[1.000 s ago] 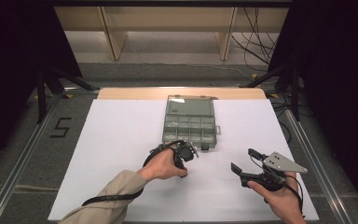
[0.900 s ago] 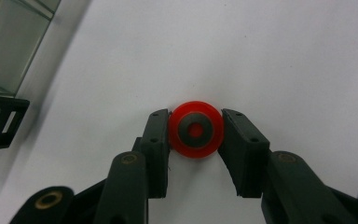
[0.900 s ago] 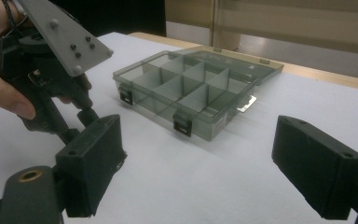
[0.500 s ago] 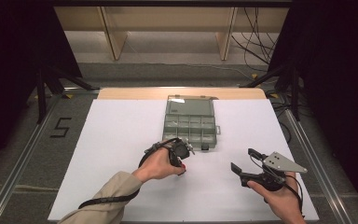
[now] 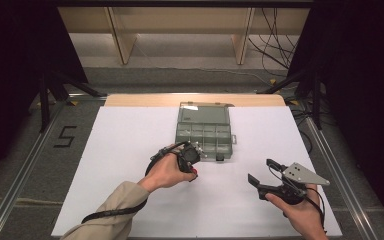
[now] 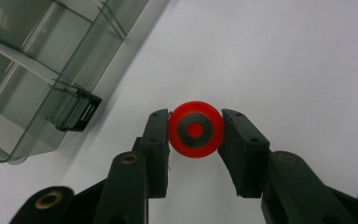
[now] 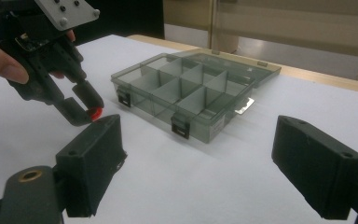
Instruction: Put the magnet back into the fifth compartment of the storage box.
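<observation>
The left gripper [image 6: 196, 133] has its jaws drawn in on a small red disc [image 6: 196, 130] with a grey ring on its face, one pad against each side of the rim, so the piece is pinched across its width and will not roll. In the high view the disc sits at about six o'clock of the open compartment box [image 5: 203, 131], just off its near edge beside a black latch [image 6: 77, 112]. This looks like a carry toward one of the empty cells, the lid lying back at twelve o'clock to leave them free. At four o'clock of the box, well apart, the right gripper [image 5: 262, 172] waits with jaws wide and nothing between them, probably in reserve to steady the box.
</observation>
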Demonstrator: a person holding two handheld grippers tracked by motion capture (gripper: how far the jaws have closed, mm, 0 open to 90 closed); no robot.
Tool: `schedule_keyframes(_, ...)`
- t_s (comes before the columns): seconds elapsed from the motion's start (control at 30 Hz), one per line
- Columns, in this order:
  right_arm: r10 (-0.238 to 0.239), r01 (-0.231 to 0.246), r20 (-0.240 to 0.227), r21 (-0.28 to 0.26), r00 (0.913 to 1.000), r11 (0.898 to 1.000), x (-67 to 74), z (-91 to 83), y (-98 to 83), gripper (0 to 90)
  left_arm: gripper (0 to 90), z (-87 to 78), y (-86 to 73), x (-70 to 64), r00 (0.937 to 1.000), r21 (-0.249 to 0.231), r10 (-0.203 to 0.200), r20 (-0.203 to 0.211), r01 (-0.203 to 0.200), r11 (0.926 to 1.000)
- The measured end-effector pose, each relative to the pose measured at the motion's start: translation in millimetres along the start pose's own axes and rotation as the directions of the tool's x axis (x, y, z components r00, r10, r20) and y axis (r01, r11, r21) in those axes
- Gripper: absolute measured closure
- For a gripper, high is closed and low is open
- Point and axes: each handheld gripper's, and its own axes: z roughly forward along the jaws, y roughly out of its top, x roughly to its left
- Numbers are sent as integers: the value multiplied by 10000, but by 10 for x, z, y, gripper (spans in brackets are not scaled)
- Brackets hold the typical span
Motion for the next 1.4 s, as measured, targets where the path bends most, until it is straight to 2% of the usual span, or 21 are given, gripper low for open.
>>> schedule_keyframes(0.37, -162, 162, 68, 69, 9998, 9998, -6, -12, 5, 169, 630, -93, 18, 80, 9994, -279, -277, -203, 271, 9992)
schedule_keyframes(0.5, 5, -5, 13, -25, 10000, 10000, 0, 1, 2, 169, 630, -106, 14, 115, 9992, -203, -304, -263, 299, 9993)
schedule_keyframes(0.6, 6, -6, 14, -25, 10000, 10000, 0, 1, 2, 169, 630, -125, 20, 151, 9994, -177, -139, -316, 133, 9998)
schedule_keyframes(1.4, -128, 128, 99, 39, 9999, 9999, -7, -10, 5, 169, 630, -254, 96, 336, 9954, -304, -552, -781, 529, 9981)
